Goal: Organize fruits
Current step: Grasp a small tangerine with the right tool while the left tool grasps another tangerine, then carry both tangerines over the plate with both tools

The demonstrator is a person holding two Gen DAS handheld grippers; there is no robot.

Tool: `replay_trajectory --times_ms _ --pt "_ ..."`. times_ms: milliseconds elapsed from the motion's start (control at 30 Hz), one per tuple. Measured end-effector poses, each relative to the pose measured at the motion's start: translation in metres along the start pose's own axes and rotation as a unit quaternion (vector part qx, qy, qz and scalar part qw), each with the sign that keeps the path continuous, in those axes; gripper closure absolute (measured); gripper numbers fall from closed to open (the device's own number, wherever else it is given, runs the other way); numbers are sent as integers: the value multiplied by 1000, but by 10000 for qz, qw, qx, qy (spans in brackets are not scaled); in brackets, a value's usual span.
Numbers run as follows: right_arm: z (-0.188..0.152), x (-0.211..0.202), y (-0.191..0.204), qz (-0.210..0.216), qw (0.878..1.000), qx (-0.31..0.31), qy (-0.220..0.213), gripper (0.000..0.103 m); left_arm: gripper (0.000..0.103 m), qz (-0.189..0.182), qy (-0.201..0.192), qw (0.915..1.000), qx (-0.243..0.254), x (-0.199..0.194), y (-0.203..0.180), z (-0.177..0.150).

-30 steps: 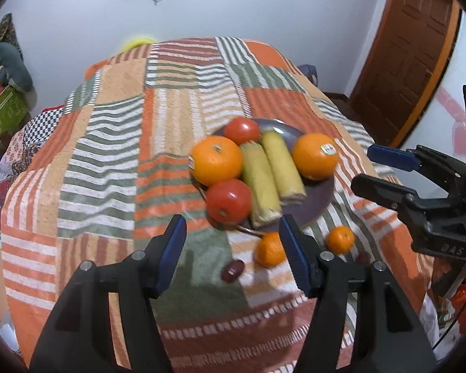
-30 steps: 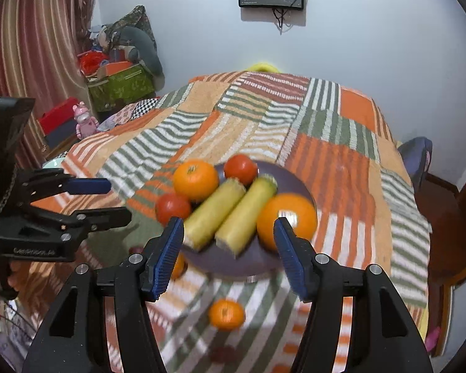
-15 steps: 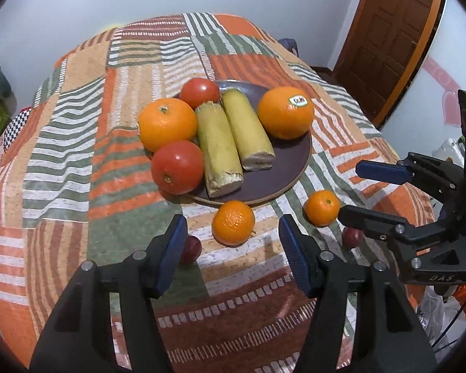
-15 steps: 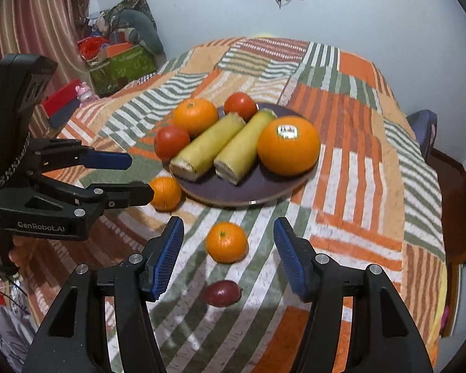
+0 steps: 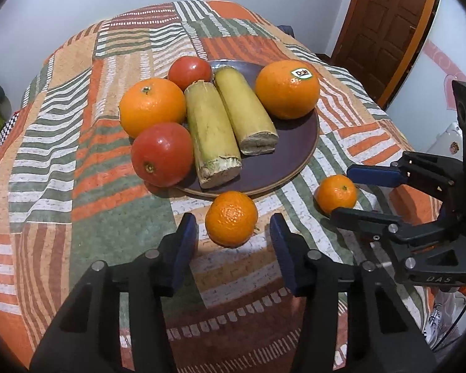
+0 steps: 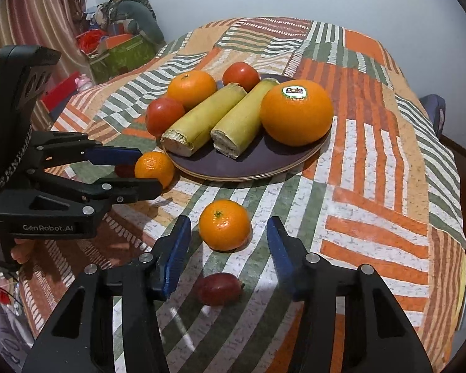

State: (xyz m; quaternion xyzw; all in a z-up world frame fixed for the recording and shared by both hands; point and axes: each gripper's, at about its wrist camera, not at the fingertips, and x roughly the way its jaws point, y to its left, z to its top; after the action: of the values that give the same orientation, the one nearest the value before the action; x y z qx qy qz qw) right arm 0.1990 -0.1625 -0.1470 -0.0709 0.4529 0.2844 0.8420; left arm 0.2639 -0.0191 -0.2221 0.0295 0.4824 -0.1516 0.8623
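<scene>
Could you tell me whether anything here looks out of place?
Yes: two mandarins, one ahead of the open left gripper and one ahead of the open right gripper, lie loose on the cloth, off the plate. A small dark red fruit also lies apart. Nothing looks damaged.

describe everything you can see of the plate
The plate is round, dark purple-brown and matte, with a paler layered rim that looks wooden. It lies flat on the striped cloth. It carries two cane pieces, the Dole orange and the far tomato. The other orange and near tomato sit at its left edge. Neither gripper touches it.
</scene>
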Motion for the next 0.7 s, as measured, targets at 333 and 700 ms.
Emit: replay_trajectory --times_ms 333,700 --pt "-2 5 1 51 10000 -14 -32 71 66 52 83 9999 46 10 0 -2" --pt "3 -9 -3 37 9997 57 -254 71 67 -10 -62 10000 7 -9 -1 2"
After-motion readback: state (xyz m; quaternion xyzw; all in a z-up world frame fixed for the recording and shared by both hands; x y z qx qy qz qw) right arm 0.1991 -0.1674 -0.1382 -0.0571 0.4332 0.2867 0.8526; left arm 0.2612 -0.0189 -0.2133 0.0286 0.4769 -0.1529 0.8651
